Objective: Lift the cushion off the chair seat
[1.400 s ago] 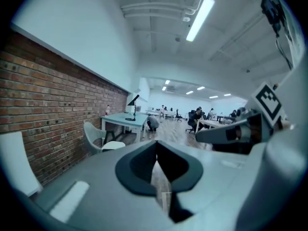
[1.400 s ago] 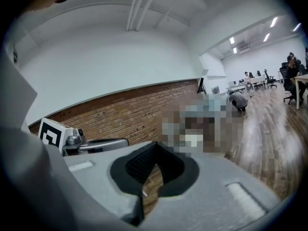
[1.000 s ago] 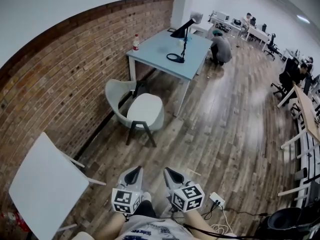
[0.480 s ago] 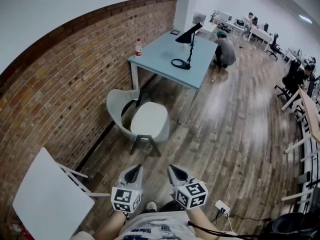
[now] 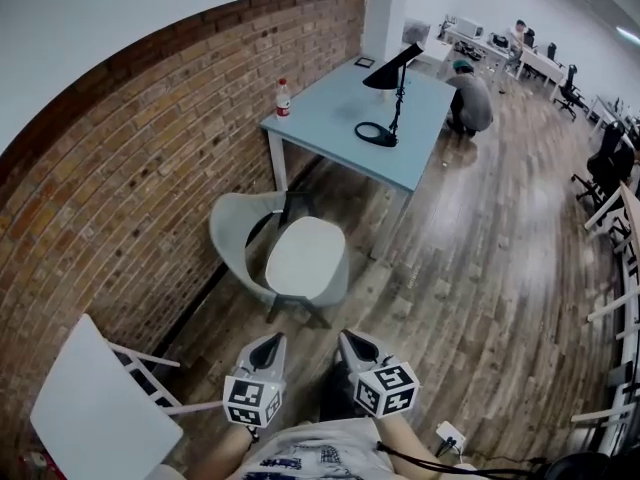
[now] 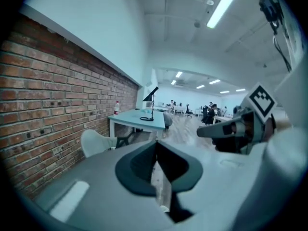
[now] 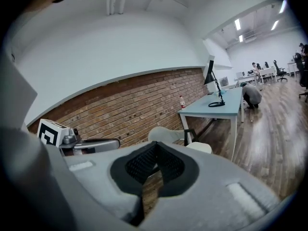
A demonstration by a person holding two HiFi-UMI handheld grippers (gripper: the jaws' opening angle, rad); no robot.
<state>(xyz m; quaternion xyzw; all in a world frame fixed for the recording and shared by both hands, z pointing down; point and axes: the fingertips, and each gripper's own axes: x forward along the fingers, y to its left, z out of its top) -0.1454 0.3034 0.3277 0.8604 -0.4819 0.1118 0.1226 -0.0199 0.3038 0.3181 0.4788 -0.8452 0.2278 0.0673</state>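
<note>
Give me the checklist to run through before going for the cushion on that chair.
1. Cushion lying on the seat of the chair, nothing on top: ok.
2. Left gripper empty: ok, jaws together on nothing.
3. Right gripper empty: ok, jaws together on nothing.
4. Jaws open for a grasp: not ok, both are shut.
5. Grippers at the cushion: not ok, both are short of the chair, with wood floor between.
6. Cushion loose from the seat: cannot tell.
</note>
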